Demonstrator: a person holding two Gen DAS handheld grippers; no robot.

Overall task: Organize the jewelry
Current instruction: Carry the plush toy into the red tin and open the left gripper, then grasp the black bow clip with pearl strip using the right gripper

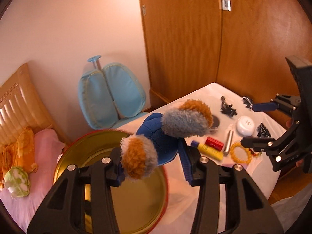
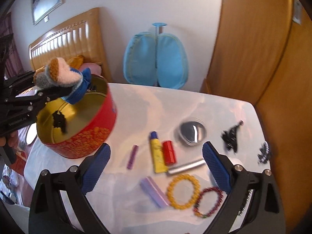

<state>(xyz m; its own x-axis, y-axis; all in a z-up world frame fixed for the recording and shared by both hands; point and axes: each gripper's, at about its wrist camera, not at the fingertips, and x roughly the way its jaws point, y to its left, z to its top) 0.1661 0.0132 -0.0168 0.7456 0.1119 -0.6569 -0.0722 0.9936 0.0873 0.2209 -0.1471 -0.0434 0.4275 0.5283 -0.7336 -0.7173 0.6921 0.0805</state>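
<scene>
Jewelry mostly on the white table (image 2: 136, 105), not yet sorted: yellow bead bracelet (image 2: 183, 191) and dark red bead bracelet (image 2: 208, 201) lie touching at the near edge, between the right gripper's fingers in that view. Around them: purple bar (image 2: 154, 194), small purple stick (image 2: 132, 157), yellow tube (image 2: 157, 154), red case (image 2: 170, 152), silver tube (image 2: 186, 166), round mirror (image 2: 192, 133), white round case (image 1: 245, 125), black hair clips (image 2: 231, 136) at the far right. Red tin (image 2: 93, 136), gold inside, stands at the left of the table; one black item (image 2: 59, 121) already lies in it, looks like a hair clip, cannot tell for sure. Left gripper (image 1: 154, 161) is over the tin's rim, jaws fairly wide, with a fuzzy blue, grey and orange soft piece (image 1: 165, 134) between them; blurred, so whether the piece is pinched or just released cannot be told. Right gripper (image 2: 156, 168) hangs over the clutter, jaws wide apart, nothing in them. Judgement: early in the task. One item binned, the fuzzy piece about to go in, both bracelets and everything else left to collect.
</scene>
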